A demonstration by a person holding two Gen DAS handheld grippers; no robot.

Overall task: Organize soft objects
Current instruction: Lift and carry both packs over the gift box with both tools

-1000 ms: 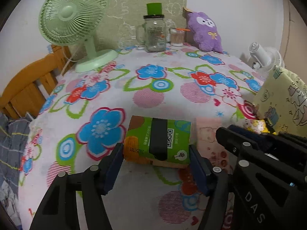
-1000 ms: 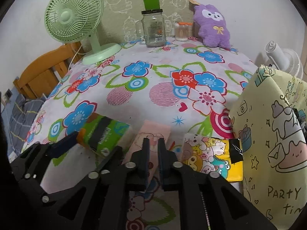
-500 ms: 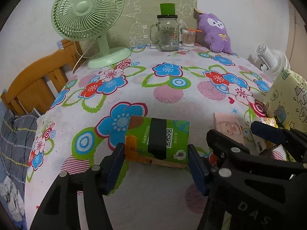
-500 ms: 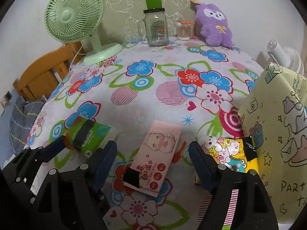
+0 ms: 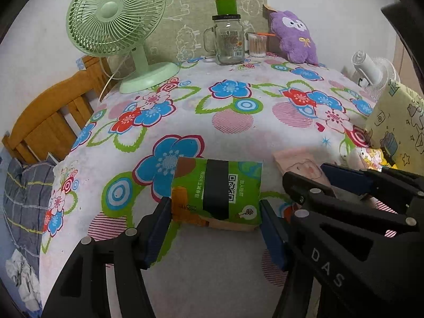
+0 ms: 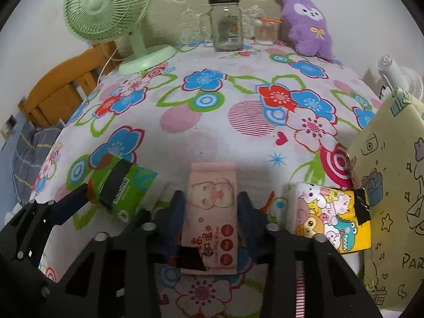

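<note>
A green tissue pack (image 5: pixel 217 188) with a black band lies on the floral tablecloth. My left gripper (image 5: pixel 216 228) has its blue pads against the pack's two ends, closed on it. A pink wet-wipes pack (image 6: pixel 212 212) lies lengthwise between the pads of my right gripper (image 6: pixel 210 220), which close in on its sides. The green pack also shows in the right wrist view (image 6: pixel 122 188), the pink pack in the left wrist view (image 5: pixel 299 163). A yellow cartoon tissue pack (image 6: pixel 328 222) lies to the right.
A yellow party gift bag (image 6: pixel 389 185) stands at the right table edge. A green fan (image 5: pixel 116 26), a glass jar (image 5: pixel 229 42), a cotton-swab cup (image 5: pixel 257 45) and a purple plush (image 5: pixel 294 37) stand at the back. A wooden chair (image 5: pixel 45 122) is on the left.
My right gripper opened from shut, moved forward over the pink pack and narrowed onto its sides. My left gripper stayed on the green pack as the view shifted.
</note>
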